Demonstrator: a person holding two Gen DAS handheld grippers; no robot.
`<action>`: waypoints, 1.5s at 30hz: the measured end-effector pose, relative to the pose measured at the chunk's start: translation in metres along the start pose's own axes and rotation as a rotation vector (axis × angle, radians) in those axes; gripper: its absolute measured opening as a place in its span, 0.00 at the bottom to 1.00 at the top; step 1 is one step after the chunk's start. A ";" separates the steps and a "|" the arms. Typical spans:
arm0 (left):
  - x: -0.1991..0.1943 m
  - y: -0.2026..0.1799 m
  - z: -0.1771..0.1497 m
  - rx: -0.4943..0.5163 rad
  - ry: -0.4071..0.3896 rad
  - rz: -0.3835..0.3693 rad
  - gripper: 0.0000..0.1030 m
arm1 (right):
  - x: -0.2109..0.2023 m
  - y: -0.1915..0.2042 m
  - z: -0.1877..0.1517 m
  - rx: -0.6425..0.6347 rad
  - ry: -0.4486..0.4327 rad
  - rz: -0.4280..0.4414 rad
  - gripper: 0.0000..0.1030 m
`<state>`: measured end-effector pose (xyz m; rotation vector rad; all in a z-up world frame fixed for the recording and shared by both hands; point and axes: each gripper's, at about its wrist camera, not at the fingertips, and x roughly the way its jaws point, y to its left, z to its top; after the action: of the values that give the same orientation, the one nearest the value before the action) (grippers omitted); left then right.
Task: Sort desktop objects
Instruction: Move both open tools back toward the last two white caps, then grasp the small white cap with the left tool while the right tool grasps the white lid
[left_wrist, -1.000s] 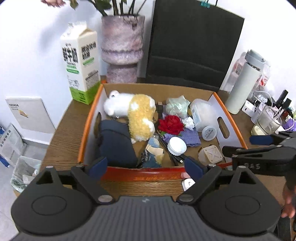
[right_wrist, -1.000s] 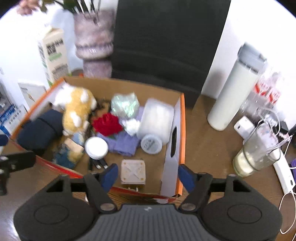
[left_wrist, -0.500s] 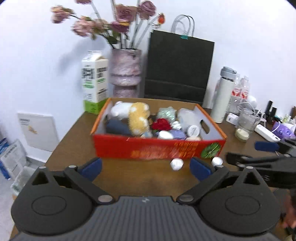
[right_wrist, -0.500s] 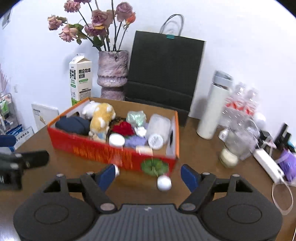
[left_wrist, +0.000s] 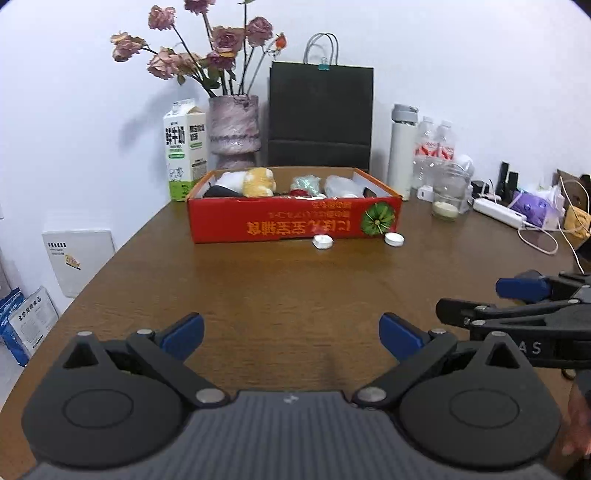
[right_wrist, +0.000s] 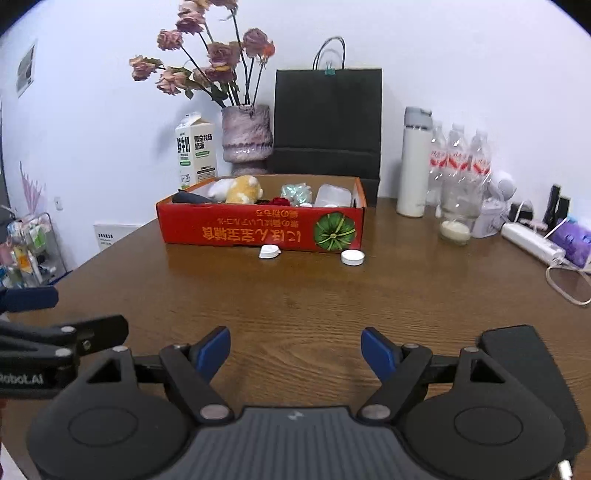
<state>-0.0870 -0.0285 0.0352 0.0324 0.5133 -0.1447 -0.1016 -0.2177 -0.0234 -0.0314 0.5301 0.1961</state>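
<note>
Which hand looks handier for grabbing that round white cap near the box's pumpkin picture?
Probably the right gripper: open, empty, with the white cap lying slightly right of its centreline.

Your two wrist views looked low and forward across the table (left_wrist: 295, 288), well back from the red box (left_wrist: 291, 221). Both shared that box and each other's tool.

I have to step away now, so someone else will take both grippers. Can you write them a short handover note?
Left gripper: open, empty, above the table.
Right gripper: open, empty.
Red box stands across the table, already holding a plush toy, a red flower and other bits.
Left to sort: two small white round pieces, one touching the box front, one just off its corner.
</note>
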 end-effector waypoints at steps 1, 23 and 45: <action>0.001 -0.001 0.001 -0.001 -0.004 -0.008 1.00 | -0.003 -0.001 0.000 -0.001 -0.002 -0.005 0.75; 0.205 -0.010 0.078 0.036 0.172 -0.093 0.81 | 0.202 -0.062 0.076 0.121 0.156 -0.031 0.65; 0.240 -0.023 0.079 0.039 0.131 -0.104 0.26 | 0.205 -0.052 0.070 -0.001 0.114 -0.043 0.26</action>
<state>0.1545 -0.0878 -0.0141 0.0535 0.6431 -0.2556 0.1165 -0.2271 -0.0676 -0.0550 0.6423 0.1527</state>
